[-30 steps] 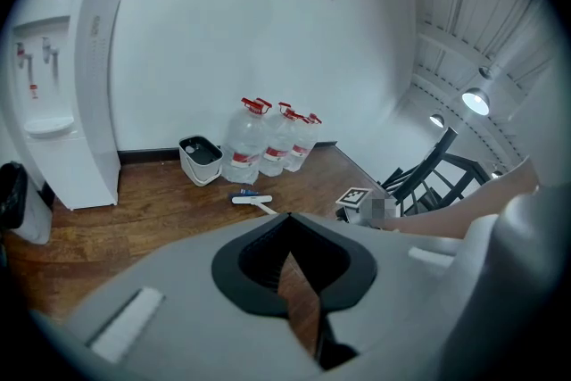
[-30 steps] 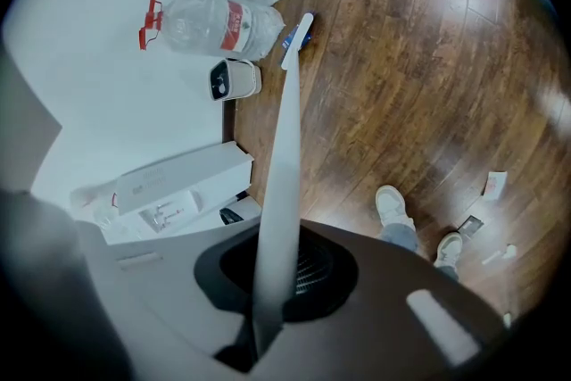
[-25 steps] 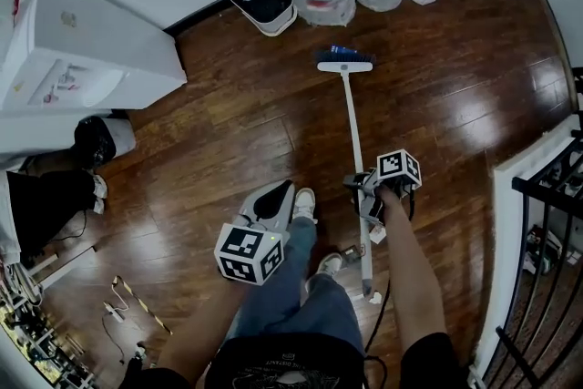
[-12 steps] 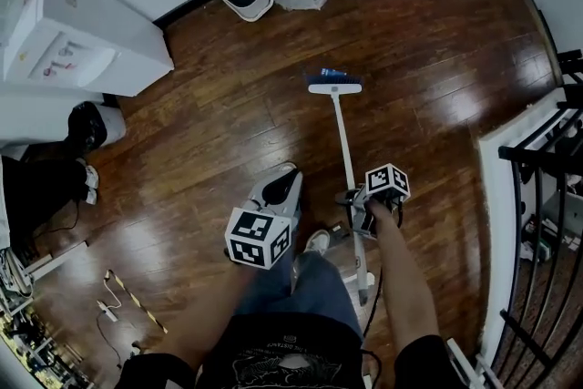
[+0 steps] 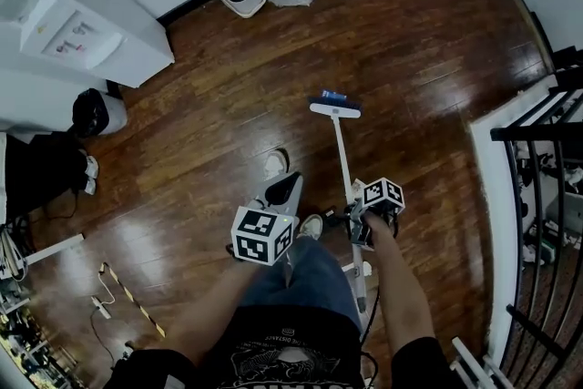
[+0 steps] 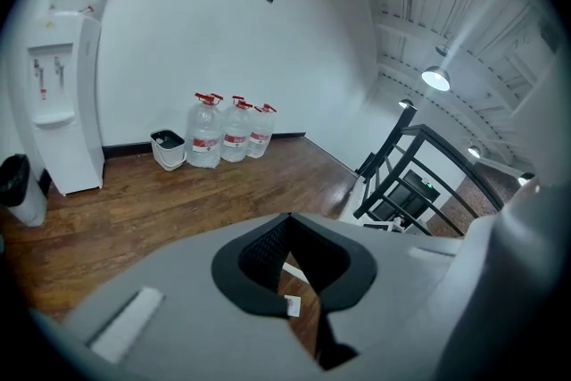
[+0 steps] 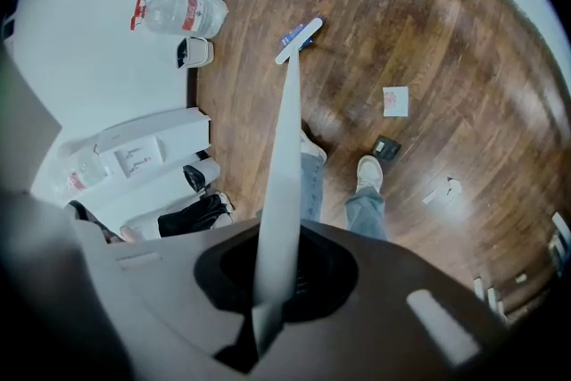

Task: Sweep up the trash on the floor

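Right tongs (image 5: 353, 219) clench the broom (image 5: 338, 137) handle, steering its head at 12 o'clock against blue trash (image 5: 333, 96); left tongs (image 5: 282, 190) are clenched and empty.

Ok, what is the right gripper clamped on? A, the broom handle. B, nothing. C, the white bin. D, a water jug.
A: the right gripper is shut on the white broom handle, which runs between its jaws in the right gripper view.
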A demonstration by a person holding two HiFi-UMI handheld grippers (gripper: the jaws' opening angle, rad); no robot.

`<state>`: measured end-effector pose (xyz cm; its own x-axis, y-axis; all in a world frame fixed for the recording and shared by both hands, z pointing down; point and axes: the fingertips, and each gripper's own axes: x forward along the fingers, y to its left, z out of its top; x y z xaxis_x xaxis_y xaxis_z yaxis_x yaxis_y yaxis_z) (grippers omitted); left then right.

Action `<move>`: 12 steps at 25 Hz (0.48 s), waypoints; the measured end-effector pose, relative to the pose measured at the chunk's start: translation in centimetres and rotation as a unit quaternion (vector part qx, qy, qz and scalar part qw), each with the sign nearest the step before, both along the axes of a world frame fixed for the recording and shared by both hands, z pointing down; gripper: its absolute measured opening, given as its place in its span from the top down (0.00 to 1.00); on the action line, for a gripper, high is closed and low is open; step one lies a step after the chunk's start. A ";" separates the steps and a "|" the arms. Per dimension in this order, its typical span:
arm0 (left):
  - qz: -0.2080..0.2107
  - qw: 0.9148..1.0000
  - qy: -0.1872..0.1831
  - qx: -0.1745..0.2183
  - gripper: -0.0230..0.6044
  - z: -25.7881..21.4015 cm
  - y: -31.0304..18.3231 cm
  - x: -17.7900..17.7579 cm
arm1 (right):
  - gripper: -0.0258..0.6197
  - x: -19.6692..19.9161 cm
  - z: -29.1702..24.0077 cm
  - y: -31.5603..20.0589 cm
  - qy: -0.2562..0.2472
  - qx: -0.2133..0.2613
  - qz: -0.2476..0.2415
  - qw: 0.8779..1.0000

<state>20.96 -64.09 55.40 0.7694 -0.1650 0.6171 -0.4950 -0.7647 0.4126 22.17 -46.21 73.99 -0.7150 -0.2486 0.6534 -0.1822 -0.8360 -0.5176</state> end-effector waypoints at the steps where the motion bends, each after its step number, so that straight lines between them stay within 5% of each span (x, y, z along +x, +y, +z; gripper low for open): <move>1: 0.000 1.000 -0.001 0.001 0.96 -0.1 0.9 -0.4 | 0.96 -0.3 -0.1 1.0 0.001 -0.001 -0.001 1.000; 12: 0.005 1.000 -0.012 -0.013 0.96 -0.3 8.1 -5.3 | 0.96 -3.9 -0.8 9.6 0.007 -0.017 -0.003 1.000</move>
